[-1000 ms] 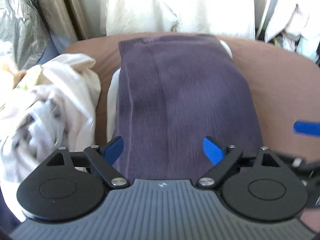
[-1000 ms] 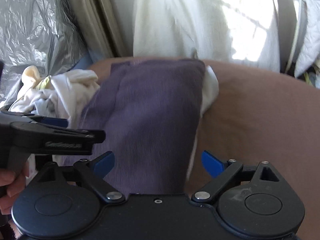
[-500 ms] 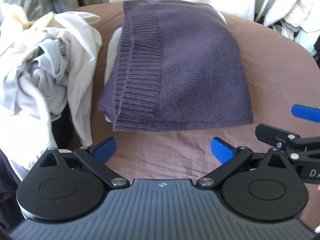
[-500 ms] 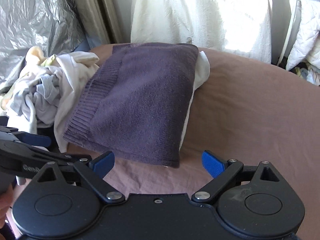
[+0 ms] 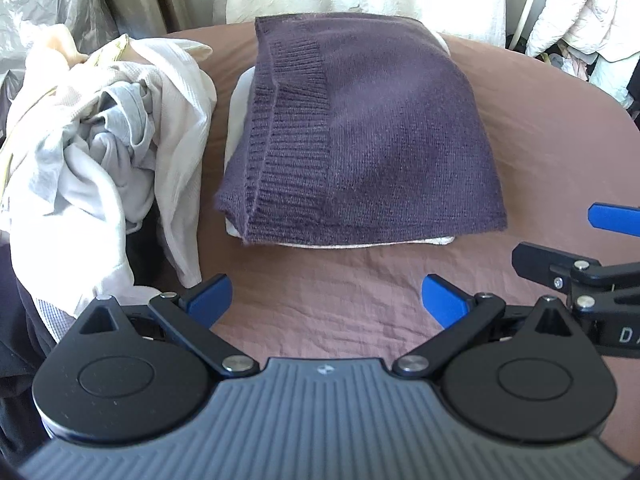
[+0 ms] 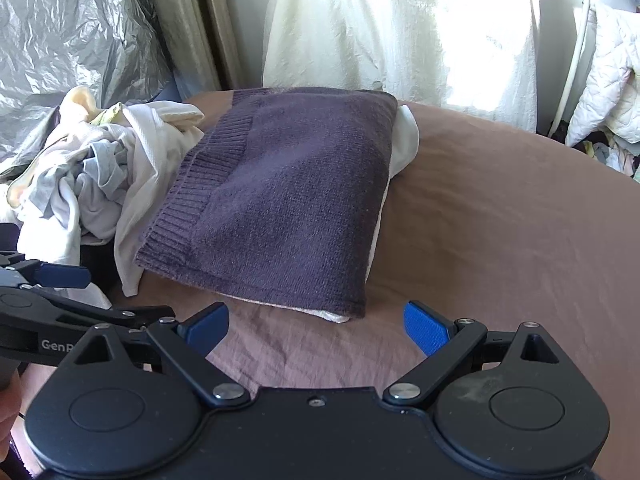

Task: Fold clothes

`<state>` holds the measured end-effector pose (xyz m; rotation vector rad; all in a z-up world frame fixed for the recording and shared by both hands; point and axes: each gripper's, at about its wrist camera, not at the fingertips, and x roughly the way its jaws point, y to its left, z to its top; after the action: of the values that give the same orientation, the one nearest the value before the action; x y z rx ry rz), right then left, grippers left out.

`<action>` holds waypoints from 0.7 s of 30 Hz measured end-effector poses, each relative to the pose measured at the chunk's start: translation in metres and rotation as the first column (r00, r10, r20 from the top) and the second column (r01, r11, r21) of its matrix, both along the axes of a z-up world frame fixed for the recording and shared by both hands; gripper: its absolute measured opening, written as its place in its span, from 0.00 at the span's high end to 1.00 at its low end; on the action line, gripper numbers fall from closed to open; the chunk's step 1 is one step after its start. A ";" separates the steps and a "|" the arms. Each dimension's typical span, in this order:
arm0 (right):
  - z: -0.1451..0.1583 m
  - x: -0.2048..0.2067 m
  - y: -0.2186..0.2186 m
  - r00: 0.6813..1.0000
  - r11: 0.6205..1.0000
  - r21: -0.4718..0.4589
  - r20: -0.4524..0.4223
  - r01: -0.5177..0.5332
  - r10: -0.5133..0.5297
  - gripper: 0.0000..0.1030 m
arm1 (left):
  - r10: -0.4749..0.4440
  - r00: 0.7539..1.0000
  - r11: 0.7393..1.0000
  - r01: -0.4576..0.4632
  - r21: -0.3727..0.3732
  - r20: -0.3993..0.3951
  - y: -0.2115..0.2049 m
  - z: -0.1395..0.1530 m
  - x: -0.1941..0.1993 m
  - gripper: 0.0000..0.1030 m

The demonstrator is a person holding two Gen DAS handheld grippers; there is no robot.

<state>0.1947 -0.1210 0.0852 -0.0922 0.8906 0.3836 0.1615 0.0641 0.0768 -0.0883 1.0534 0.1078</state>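
Note:
A folded dark purple knit sweater point(image 5: 368, 132) point(image 6: 280, 196) lies flat on top of a folded white garment point(image 5: 236, 120) point(image 6: 404, 140) on the brown cloth-covered table point(image 5: 540, 128) point(image 6: 500, 220). My left gripper point(image 5: 326, 300) hovers open just in front of the stack's near edge, nothing between its blue pads. My right gripper point(image 6: 316, 326) also stands open and empty, in front of the stack's near right corner. Each gripper shows at the side of the other's view.
A crumpled heap of white and grey clothes point(image 5: 100, 152) point(image 6: 88, 176) sits left of the stack, spilling over the table edge. White fabric point(image 6: 400, 28) hangs behind the table, silver plastic sheeting point(image 6: 72, 32) at the back left. Bare brown cloth lies to the right.
Both grippers have pulled back off the purple sweater toward me; the sweater now lies folded on the stack, clear of the pads. The left jaws spread a little wider.

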 end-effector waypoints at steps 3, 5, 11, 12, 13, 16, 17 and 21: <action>0.001 -0.014 0.002 1.000 1.000 0.000 -0.002 0.000 0.000 0.06 | 0.000 1.000 1.000 0.000 0.007 -0.001 -0.002 -0.001 -0.002 0.00; 0.003 -0.014 0.002 1.000 1.000 -0.005 -0.003 0.005 -0.005 0.06 | 0.002 1.000 1.000 -0.002 0.013 0.004 -0.004 0.000 -0.005 0.00; 0.009 -0.045 -0.009 1.000 1.000 0.001 0.020 0.022 -0.022 0.06 | 0.009 0.999 1.000 -0.009 0.020 0.038 -0.013 0.005 -0.024 0.00; 0.009 -0.051 -0.010 0.999 1.000 -0.001 0.022 0.028 -0.028 0.06 | 0.010 0.999 1.000 -0.011 0.020 0.045 -0.015 0.005 -0.028 0.00; 0.006 -0.046 -0.013 0.999 0.999 -0.002 0.023 0.035 -0.035 0.06 | 0.013 0.999 1.000 -0.014 0.023 0.052 -0.017 0.005 -0.031 0.00; -0.002 -0.055 -0.021 0.999 0.999 -0.009 0.017 0.045 -0.045 0.06 | 0.015 0.998 0.999 -0.017 0.044 0.053 -0.023 0.002 -0.038 0.00; -0.003 -0.065 -0.021 0.999 0.999 -0.014 0.017 0.045 -0.045 0.06 | 0.012 0.999 0.999 -0.014 0.046 0.044 -0.024 -0.001 -0.039 0.00; -0.007 -0.054 -0.022 0.999 0.999 -0.014 0.020 0.042 -0.042 0.06 | 0.007 1.000 0.999 -0.008 0.054 0.017 -0.027 -0.010 -0.040 0.00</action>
<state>0.1405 -0.1432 0.0779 -0.0899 0.8747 0.3371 0.1212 0.0370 0.0663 -0.0443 1.0332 0.1418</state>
